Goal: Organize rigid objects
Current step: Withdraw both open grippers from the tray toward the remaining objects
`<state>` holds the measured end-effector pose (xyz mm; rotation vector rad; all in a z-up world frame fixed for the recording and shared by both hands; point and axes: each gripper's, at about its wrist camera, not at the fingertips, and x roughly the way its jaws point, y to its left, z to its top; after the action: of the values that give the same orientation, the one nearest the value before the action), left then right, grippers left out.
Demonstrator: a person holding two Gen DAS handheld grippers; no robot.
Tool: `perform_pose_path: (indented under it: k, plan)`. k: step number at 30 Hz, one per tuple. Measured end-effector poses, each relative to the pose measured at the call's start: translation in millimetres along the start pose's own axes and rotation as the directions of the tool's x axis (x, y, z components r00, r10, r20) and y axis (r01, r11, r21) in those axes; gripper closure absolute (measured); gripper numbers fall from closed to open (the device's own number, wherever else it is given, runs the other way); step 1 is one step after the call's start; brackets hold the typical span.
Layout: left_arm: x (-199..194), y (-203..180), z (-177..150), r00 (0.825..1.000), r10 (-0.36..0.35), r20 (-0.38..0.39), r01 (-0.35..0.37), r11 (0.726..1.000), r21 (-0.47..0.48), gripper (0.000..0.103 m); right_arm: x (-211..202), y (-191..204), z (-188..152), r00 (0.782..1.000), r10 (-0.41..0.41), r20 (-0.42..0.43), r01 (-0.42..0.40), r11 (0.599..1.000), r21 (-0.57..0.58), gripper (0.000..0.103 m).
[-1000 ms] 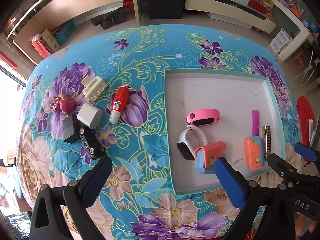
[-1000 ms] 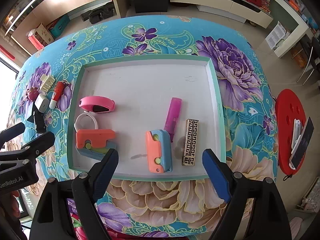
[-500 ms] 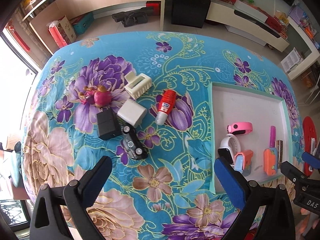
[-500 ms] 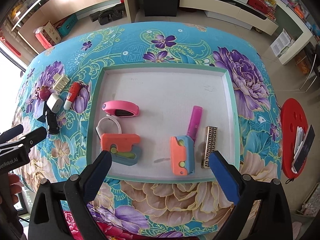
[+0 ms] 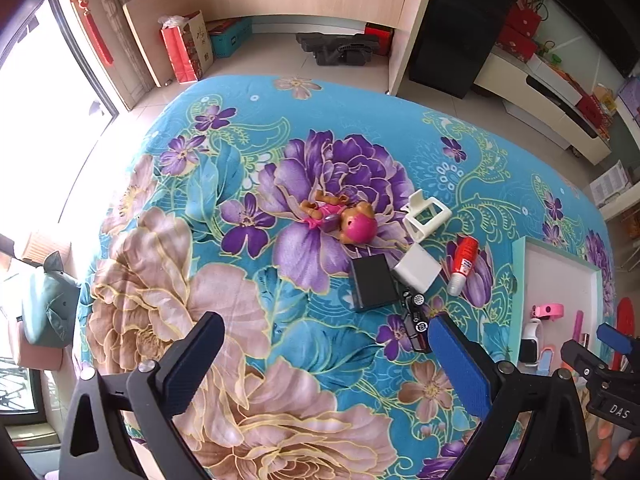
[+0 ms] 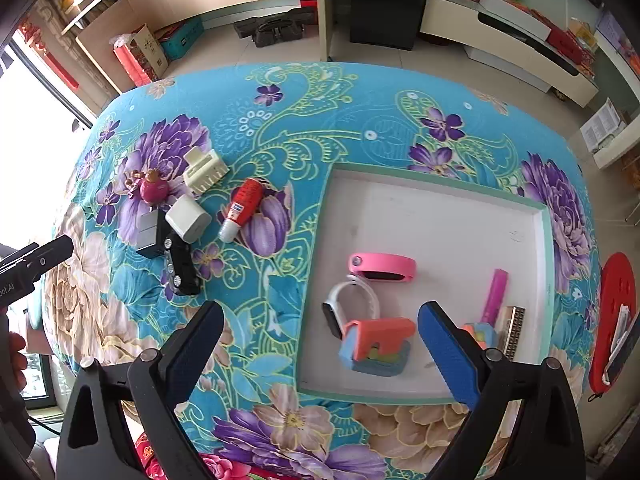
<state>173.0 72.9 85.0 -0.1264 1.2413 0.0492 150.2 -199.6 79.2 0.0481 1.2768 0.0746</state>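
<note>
Left tongs (image 5: 324,356) shifted; toy car (image 5: 414,322) beside right pad.

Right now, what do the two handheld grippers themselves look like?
Both match: the left gripper and right gripper have black plastic frames with silver screws and two fingers faced with ribbed blue pads. White lettering marks the side of each body.

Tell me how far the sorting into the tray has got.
Partly done. The tray already holds two wristbands, two orange-blue toys, a purple stick and a patterned bar. Both hand-held grippers are open and empty: left, right. Left on the cloth: doll, two chargers, clip, toy car, glue stick.
</note>
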Motion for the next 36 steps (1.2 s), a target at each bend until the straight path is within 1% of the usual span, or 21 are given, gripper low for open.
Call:
perform_pose_path:
  k: [4,9,17,24,26,30,33,36]
  plan:
    - [16,19,1,1.0,-0.008,-0.03,0.007,1.0,-0.021,0.0,18,33,9,1.0,0.015,-0.018,-0.016,0.999,-0.033,0.005]
    - [42,32,1,0.997,-0.019,-0.076,0.016,0.999,-0.041,0.0,46,68,14,0.998,0.029,-0.058,-0.032,0.997,-0.068,0.005]
    - [73,41,5,0.992,-0.042,-0.119,0.034,0.997,-0.068,0.0,89,103,21,0.992,0.041,-0.116,-0.052,0.994,-0.092,0.005]
    - [93,41,9,0.988,-0.065,-0.143,0.053,0.995,-0.083,0.0,120,117,26,0.988,0.041,-0.149,-0.056,0.994,-0.094,0.005]
    - [98,40,11,0.985,-0.081,-0.151,0.067,0.993,-0.095,0.0,127,119,27,0.987,0.044,-0.153,-0.057,0.995,-0.087,0.005]
    - [104,33,14,0.984,-0.103,-0.148,0.089,0.991,-0.1,0.0,139,121,26,0.987,0.035,-0.159,-0.049,0.995,-0.086,0.005]
    - [107,23,16,0.982,-0.115,-0.152,0.102,0.991,-0.091,0.0,144,118,25,0.988,0.015,-0.151,-0.029,0.995,-0.092,0.005]
    - [109,12,19,0.982,-0.121,-0.146,0.111,0.991,-0.072,0.0,147,108,23,0.988,0.022,-0.152,-0.033,0.997,-0.074,0.005]
